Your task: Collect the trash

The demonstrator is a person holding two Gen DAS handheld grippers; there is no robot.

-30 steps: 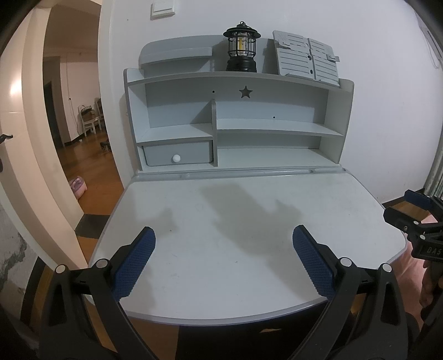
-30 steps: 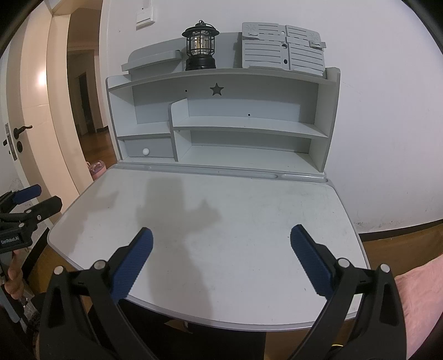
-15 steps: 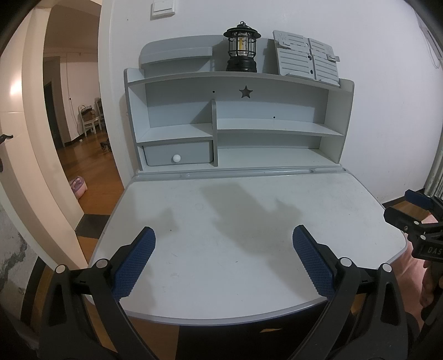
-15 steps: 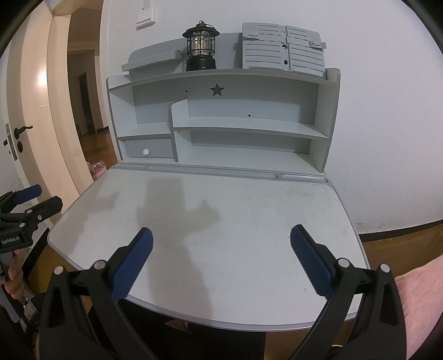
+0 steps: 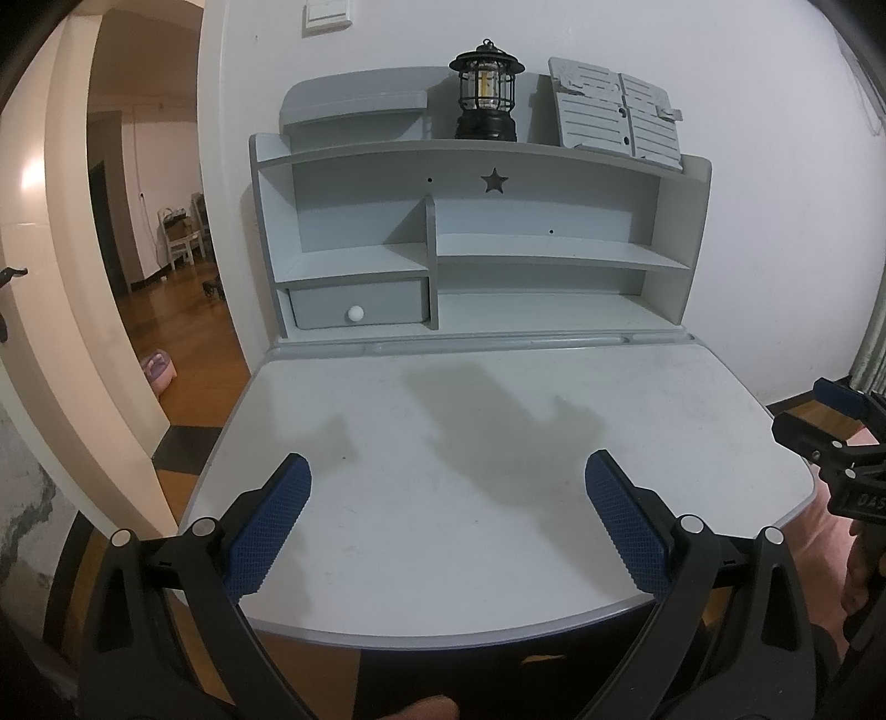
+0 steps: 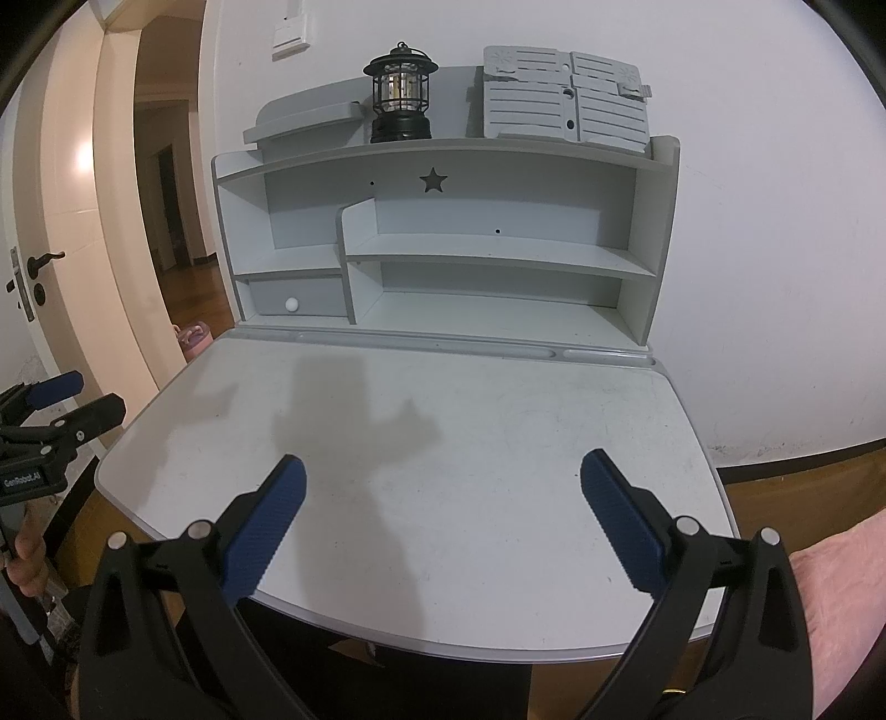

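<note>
- Two pairs of blue-padded fingers are what we hold, one in each hand, and both are spread wide with nothing between them.
- Our left gripper [image 5: 447, 518] hangs over the near edge of the tabletop [image 5: 498, 432]; its fingers [image 5: 269, 523] are released and grip nothing.
- Our right gripper [image 6: 443, 520] sits likewise over the near edge, its fingers [image 6: 620, 520] released as well.
- From the left wrist view we see the right gripper at the far right border, off the tabletop's right corner, with a hand beneath it; from the right wrist view the left gripper [image 6: 52, 412] shows at the left border, off the tabletop's left corner.
- We find no trash on the tabletop in either view; the pale surface carries only faint scuffs and the shadows of our grippers.
- At the back of the tabletop stands a grey shelf unit [image 5: 476, 243] with a star cut-out [image 5: 494, 180] in its back panel and a small drawer [image 5: 359, 302] with a white knob at lower left.
- On top of the shelf unit a black lantern [image 5: 486, 91] stands upright, and just to its right a grey slatted book stand [image 5: 614, 119] leans back towards the white wall.
- To the left we see an open doorway [image 5: 149, 232] onto a wooden floor, with a pink object [image 5: 159, 370] lying on it.
- A light switch [image 5: 326, 12] sits on the wall above the shelf unit.
</note>
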